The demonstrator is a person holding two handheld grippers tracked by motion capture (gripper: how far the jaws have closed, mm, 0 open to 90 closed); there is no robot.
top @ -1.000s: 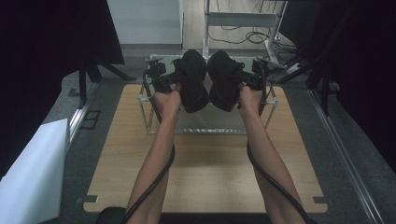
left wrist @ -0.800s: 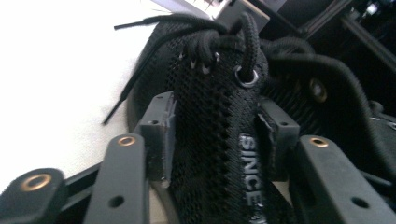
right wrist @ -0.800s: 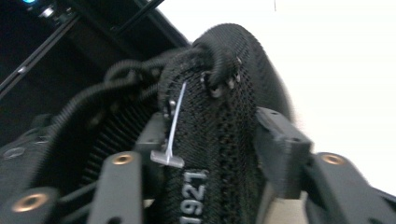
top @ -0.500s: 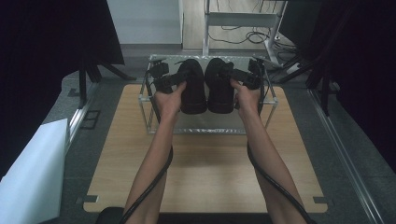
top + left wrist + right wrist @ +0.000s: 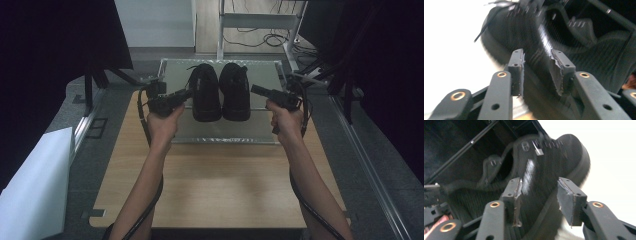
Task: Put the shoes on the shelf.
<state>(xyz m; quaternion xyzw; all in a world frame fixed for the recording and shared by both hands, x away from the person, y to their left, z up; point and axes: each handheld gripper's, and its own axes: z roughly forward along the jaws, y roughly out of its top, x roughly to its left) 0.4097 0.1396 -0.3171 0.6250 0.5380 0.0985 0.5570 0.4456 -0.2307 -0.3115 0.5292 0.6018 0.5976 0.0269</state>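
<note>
Two black lace-up shoes, the left shoe [image 5: 205, 93] and the right shoe [image 5: 235, 92], are lying side by side, touching or nearly so, on a pale metal rack [image 5: 225, 134] at the upper centre of the high view, beyond the wooden surface [image 5: 220, 185]. The left gripper [image 5: 186, 95] is being held just left of the pair and the right gripper [image 5: 255, 90] just right of it. Their jaws have just been closing; both are standing partly apart, off the shoes, with nothing pressed between the pads. The step in hand is judged to be a release and withdrawal. It is being done well if each gripper is drawn sideways, clear of soles and laces, so the pair is not nudged. Each shoe's long axis is running up and down the frame, toes towards the bottom edge, heel openings towards the top.
</note>
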